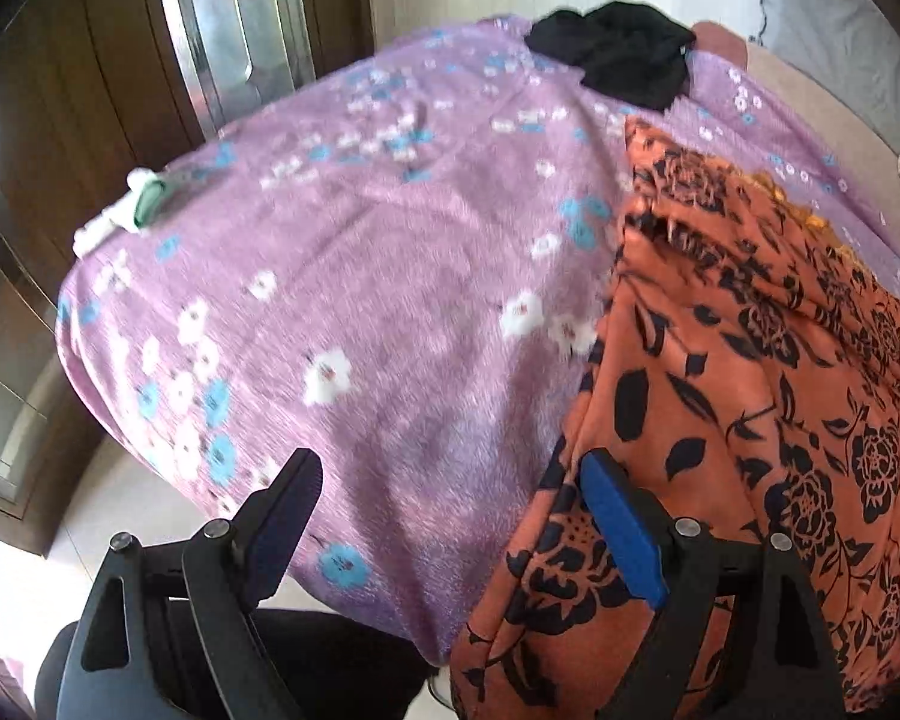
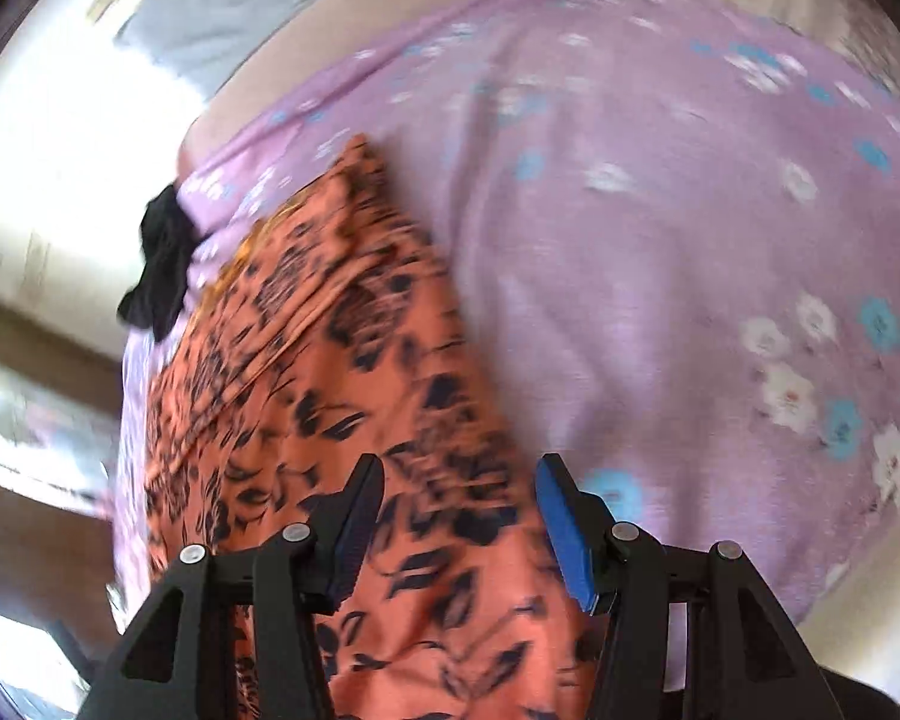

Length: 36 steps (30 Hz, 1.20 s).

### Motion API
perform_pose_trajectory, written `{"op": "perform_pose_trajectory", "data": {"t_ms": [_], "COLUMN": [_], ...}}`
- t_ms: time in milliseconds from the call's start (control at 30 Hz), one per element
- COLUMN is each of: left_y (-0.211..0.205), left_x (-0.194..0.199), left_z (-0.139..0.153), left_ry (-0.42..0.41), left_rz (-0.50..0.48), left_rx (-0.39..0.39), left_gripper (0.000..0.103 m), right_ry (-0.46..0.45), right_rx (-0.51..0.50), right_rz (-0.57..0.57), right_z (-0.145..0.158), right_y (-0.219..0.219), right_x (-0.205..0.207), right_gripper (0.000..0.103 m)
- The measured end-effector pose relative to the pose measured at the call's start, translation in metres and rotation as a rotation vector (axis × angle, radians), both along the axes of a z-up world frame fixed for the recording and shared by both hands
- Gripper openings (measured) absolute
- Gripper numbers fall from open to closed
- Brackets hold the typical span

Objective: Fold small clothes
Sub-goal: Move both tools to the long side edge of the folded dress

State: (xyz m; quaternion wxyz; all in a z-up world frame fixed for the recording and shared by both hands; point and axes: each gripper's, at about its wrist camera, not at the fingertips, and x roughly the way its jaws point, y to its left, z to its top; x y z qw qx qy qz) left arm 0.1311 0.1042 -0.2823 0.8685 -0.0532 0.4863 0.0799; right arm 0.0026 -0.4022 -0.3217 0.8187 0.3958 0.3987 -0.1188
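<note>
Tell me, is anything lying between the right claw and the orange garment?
Nothing visible does. The right claw is open directly over the orange garment, with only air between them. The black cloth sits at the far edge of the purple sheet, away from this path.

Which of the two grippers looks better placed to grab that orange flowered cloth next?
Probably the right gripper: its open jaws sit directly over the orange cloth. The left gripper, also open, hangs mostly over the purple sheet, with only one finger at the cloth's edge.
</note>
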Motion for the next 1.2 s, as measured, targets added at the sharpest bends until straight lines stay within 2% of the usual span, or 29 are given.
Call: {"op": "perform_pose_trajectory", "data": {"t_ms": [100, 300, 367, 433, 500, 667, 767, 900, 967, 1067, 1200], "left_y": [-0.006, -0.011, -0.010, -0.012, -0.017, -0.023, -0.028, -0.034, -0.035, -0.033, -0.025], "left_x": [0.000, -0.008, -0.011, -0.013, -0.012, -0.011, -0.013, -0.020, -0.021, -0.016, -0.007], "left_z": [-0.006, -0.004, -0.002, -0.003, -0.003, -0.001, 0.003, 0.017, 0.020, 0.011, -0.005], "left_ry": [0.021, -0.009, -0.030, -0.033, -0.030, -0.027, -0.052, -0.144, -0.164, -0.121, -0.062], "left_rz": [-0.036, -0.064, -0.073, -0.101, -0.131, -0.175, -0.176, -0.172, -0.170, -0.179, -0.147], "left_rx": [-0.016, 0.001, 0.008, 0.001, -0.013, -0.053, 0.003, 0.052, 0.082, 0.070, 0.039], "left_gripper": [0.088, 0.088, 0.079, 0.061, 0.052, 0.052, 0.055, 0.076, 0.079, 0.079, 0.079], "right_ry": [-0.011, -0.024, -0.025, -0.021, -0.016, -0.019, -0.028, -0.104, -0.129, -0.119, -0.042], "right_rx": [0.032, 0.045, 0.044, 0.049, 0.065, 0.067, 0.052, -0.036, -0.087, -0.108, -0.076], "right_rz": [-0.013, 0.008, 0.017, 0.021, 0.028, 0.015, 0.008, 0.029, 0.049, 0.091, 0.104], "right_z": [-0.003, -0.002, -0.001, -0.003, -0.006, -0.006, -0.004, 0.016, 0.025, 0.027, 0.011], "right_y": [-0.007, -0.001, 0.002, 0.003, 0.004, 0.003, 0.003, 0.017, 0.026, 0.038, 0.043], "right_x": [-0.005, -0.001, -0.001, 0.000, 0.001, -0.001, -0.002, -0.004, -0.002, 0.006, 0.016], "right_gripper": [0.057, 0.057, 0.057, 0.057, 0.057, 0.057, 0.057, 0.057, 0.057, 0.057, 0.057]}}
